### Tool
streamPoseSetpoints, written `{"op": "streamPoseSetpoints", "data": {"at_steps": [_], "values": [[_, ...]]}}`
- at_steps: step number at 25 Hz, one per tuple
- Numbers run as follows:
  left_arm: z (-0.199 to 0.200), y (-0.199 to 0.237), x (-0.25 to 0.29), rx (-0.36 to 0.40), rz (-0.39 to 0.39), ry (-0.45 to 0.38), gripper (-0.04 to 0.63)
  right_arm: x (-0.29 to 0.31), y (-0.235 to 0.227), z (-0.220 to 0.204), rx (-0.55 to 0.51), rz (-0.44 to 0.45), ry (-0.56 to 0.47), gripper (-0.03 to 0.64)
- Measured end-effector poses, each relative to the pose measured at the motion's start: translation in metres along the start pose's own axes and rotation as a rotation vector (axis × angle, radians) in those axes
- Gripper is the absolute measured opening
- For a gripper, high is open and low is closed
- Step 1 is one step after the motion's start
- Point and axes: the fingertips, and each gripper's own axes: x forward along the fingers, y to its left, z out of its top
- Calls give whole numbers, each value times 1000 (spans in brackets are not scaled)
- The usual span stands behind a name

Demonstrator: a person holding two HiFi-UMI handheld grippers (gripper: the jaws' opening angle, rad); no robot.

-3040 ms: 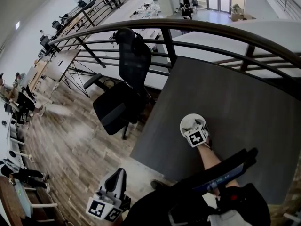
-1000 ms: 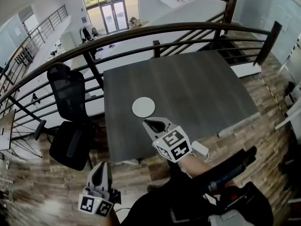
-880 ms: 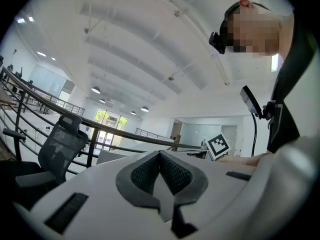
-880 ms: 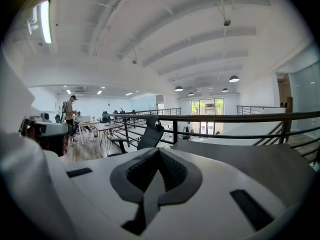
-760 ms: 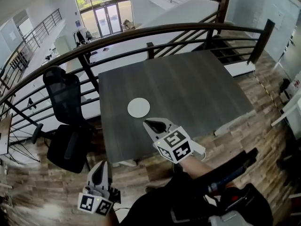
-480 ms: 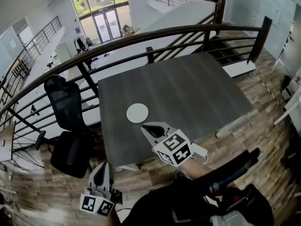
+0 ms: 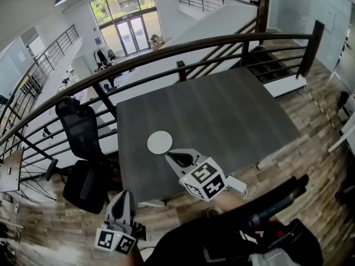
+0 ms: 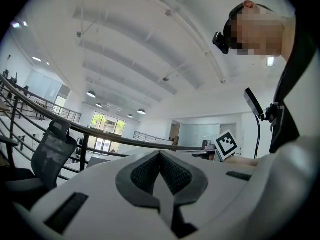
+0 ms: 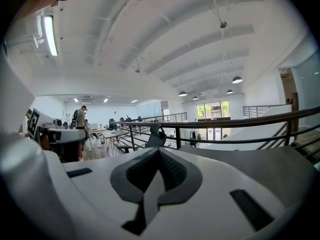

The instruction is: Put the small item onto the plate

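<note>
A round white plate lies on the dark grey table, near its front left part, with nothing on it. No small item shows in any view. My right gripper hovers over the table's front edge, its tip just short of the plate, jaws shut and empty. In the right gripper view its pads meet with nothing between them. My left gripper hangs lower left, off the table over the wooden floor. Its jaws are likewise shut and empty.
A dark metal railing runs along the table's far and left sides. A black office chair stands left of the table, beyond the railing. Wooden floor surrounds the table's front and right edges.
The head view has swung from the chair to the table with the plate. Over the last second both grippers have drifted a little; both have stayed shut.
</note>
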Motion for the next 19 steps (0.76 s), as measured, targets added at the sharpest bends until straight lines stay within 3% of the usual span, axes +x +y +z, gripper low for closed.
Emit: {"op": "streamPoseSetpoints", "data": {"at_steps": [19], "values": [[-10,-20,22,11,30,22,3,-12,-24,1,-5,37,-19,2]]}}
